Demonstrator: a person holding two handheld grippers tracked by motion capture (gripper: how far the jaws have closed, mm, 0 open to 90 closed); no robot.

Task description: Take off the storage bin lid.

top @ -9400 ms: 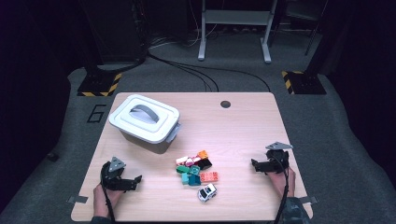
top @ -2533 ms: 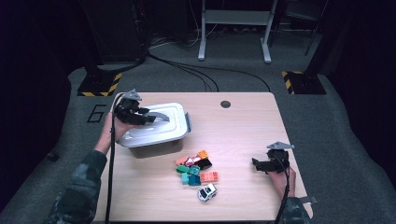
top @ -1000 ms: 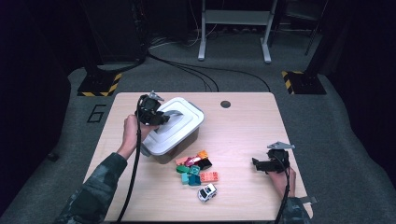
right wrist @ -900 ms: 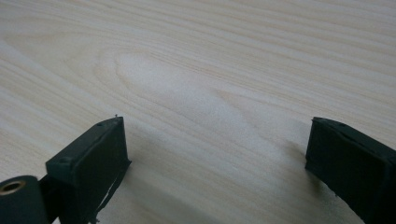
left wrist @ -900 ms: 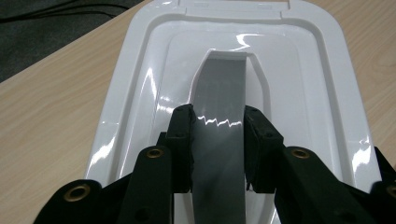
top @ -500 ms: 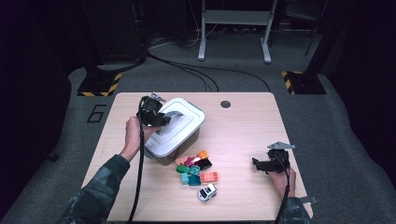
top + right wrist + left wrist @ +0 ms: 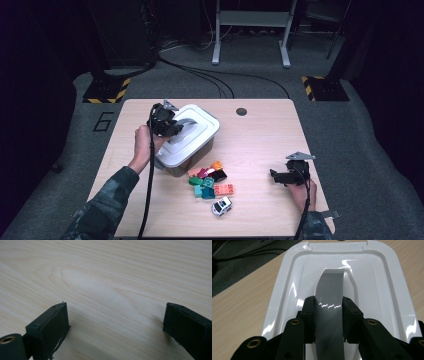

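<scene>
Left gripper [image 7: 328, 315] clamped on the grey handle [image 7: 329, 297] of the white box [image 7: 187, 137], upper left of the surface [image 7: 260, 135]. Dragged from the far-left edge toward the toy pile [image 7: 210, 182]; seemingly repositioned for loading. Right gripper [image 7: 280, 176] stood open, idle at lower right.

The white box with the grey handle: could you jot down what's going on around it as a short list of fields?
box: white lidded box, on the table
handle: grey handle on the lid
left gripper: left gripper shut on the grey handle
right gripper: right gripper open, over bare wood
toys: small blocks and a toy car beside the box
</scene>
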